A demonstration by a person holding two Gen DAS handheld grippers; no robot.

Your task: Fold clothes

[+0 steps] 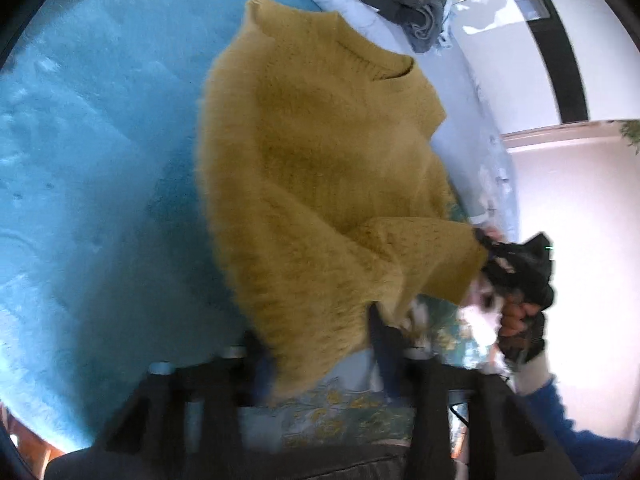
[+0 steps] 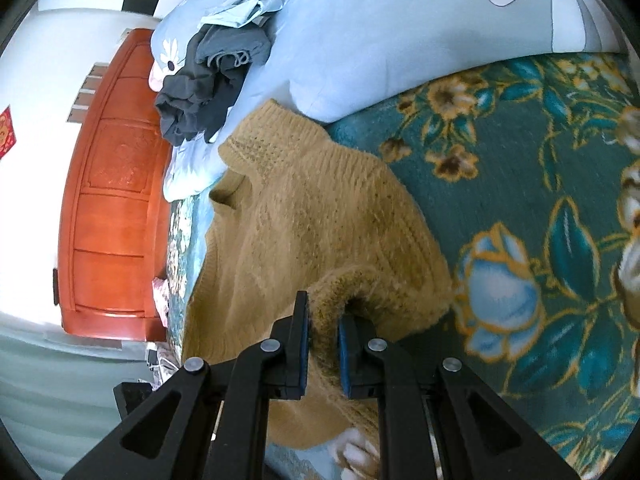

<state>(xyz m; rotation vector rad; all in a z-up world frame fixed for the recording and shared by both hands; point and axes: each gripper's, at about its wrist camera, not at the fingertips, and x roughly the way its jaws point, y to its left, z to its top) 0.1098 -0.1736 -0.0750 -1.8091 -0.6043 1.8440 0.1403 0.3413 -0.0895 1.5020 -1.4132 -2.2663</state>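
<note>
Sweater: we hold the mustard knit sweater (image 2: 320, 216) half folded on the floral blanket (image 2: 520, 208).
Right gripper (image 2: 323, 336): pinching the hem.
Left gripper (image 1: 320, 344): nipping the edge.
Left: gray clothes (image 2: 208, 80) unfolded.

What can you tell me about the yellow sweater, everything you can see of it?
The yellow sweater is a fuzzy mustard knit with a ribbed collar and ribbed cuffs. It lies spread on the floral bedspread, its collar end against the pale blue quilt, one sleeve folded across the body. The right tool is shut on a fold of its hem edge, lifting it. The left tool appears closed on the lower edge too, though that view is blurred.
</note>
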